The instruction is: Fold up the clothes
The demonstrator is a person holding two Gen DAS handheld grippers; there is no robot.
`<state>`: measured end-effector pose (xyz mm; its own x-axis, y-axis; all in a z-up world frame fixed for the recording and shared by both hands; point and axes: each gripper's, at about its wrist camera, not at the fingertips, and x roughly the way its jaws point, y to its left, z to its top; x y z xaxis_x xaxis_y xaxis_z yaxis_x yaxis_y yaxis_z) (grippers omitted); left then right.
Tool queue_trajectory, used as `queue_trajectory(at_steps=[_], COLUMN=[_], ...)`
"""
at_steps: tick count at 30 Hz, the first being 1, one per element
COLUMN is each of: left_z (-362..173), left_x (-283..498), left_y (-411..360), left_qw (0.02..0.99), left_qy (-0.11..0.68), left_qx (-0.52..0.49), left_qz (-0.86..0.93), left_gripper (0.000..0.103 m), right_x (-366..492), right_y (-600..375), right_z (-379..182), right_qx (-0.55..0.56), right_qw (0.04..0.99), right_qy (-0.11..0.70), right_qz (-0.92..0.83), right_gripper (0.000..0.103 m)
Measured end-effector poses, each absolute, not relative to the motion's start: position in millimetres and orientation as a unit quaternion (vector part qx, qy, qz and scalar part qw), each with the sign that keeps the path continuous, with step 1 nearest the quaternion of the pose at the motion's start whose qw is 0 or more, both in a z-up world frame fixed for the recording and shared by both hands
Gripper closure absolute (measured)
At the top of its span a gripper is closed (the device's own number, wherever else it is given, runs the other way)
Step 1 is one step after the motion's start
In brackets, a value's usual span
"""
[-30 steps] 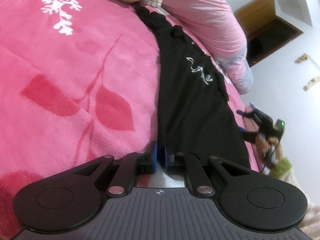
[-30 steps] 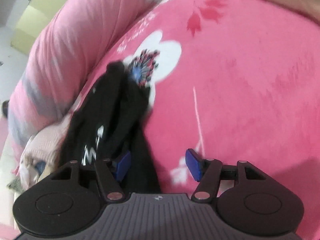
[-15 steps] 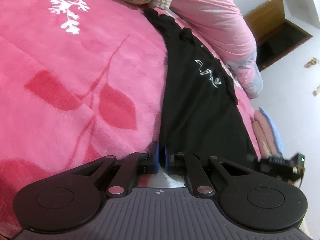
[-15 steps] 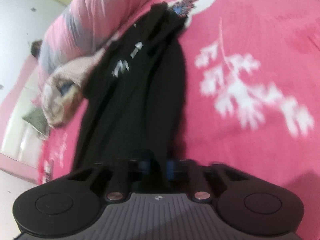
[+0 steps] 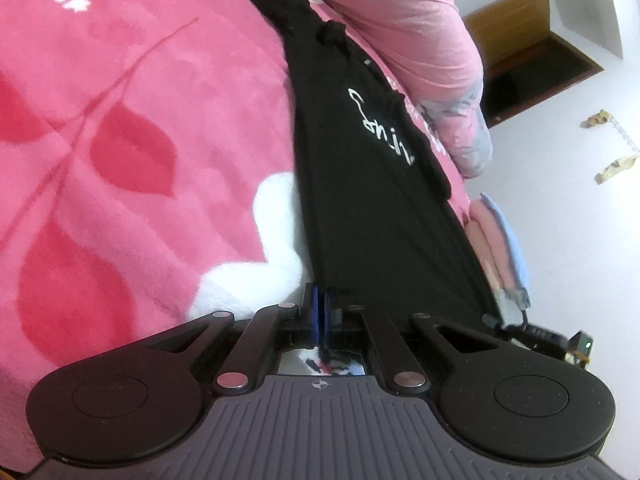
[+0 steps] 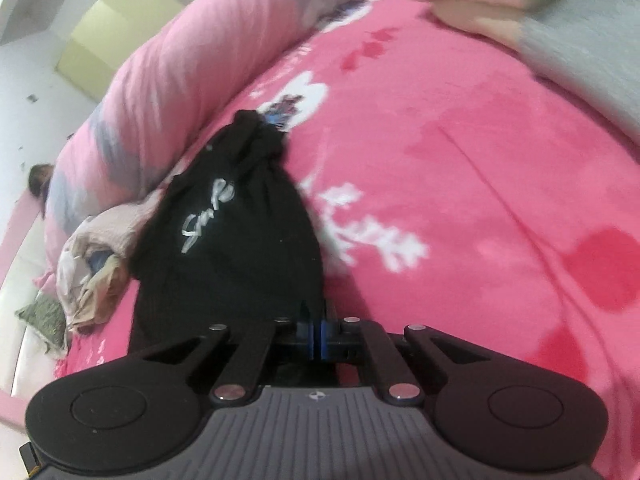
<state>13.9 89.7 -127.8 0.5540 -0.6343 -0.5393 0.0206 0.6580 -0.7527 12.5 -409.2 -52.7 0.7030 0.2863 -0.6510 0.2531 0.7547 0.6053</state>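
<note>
A black fabric garment with white cursive script point(image 5: 360, 184) is laid lengthwise on a bright pink fleece blanket with red leaf and white floral print point(image 5: 132, 132), along the blanket's right side in the left wrist view. The left gripper point(image 5: 319, 312) is clenched on the garment's near left edge, its blue-padded fingers point(image 5: 315, 314) pressed together with the cloth pinched between. The script is only partly legible there, roughly "Sonin". In the right wrist view the same garment point(image 6: 236, 240) is seen bunched towards its far end, with the script reading roughly "Sup"; the remainder cannot be read. The right gripper point(image 6: 316, 338) is clamped on the garment's near right edge, jaws brought fully together. A pale pink rolled quilt with grey-blue patches point(image 5: 404, 40) is placed just beside the garment on its far right. A beige crumpled cloth heap point(image 6: 92, 264) is found at the left in the right wrist view, touching the garment. Folded pink and blue textiles point(image 5: 500, 240) are stacked at the bed's right edge. A brown wooden cabinet point(image 5: 520, 44) is set against the white wall.
</note>
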Motion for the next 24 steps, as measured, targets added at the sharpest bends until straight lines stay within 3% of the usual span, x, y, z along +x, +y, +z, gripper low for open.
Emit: queue_trajectory(at_steps=[11, 17, 20, 22, 24], left_z=[-124, -138, -138, -139, -139], left_x=[11, 15, 8, 4, 0], left_y=[100, 104, 103, 102, 98], left_qw=[0.79, 0.755, 0.756, 0.755, 0.757], left_qy=[0.426, 0.46, 0.455, 0.451, 0.449], left_qx=[-0.38, -0.393, -0.39, -0.391, -0.392], left_qz=[-0.225, -0.252, -0.263, -0.27, -0.268], left_gripper=[0.102, 0.101, 0.093, 0.081, 0.079], right_x=[-16, -7, -9, -11, -11], right_y=[-412, -414, -417, -418, -418], right_z=[-50, -70, -72, -73, -74], right_qx=[0.38, 0.38, 0.4, 0.408, 0.412], right_qw=[0.854, 0.838, 0.831, 0.827, 0.824], right_qy=[0.356, 0.391, 0.387, 0.387, 0.389], right_qz=[0.005, -0.009, -0.004, -0.001, 0.005], right_gripper=[0.101, 0.099, 0.095, 0.092, 0.091])
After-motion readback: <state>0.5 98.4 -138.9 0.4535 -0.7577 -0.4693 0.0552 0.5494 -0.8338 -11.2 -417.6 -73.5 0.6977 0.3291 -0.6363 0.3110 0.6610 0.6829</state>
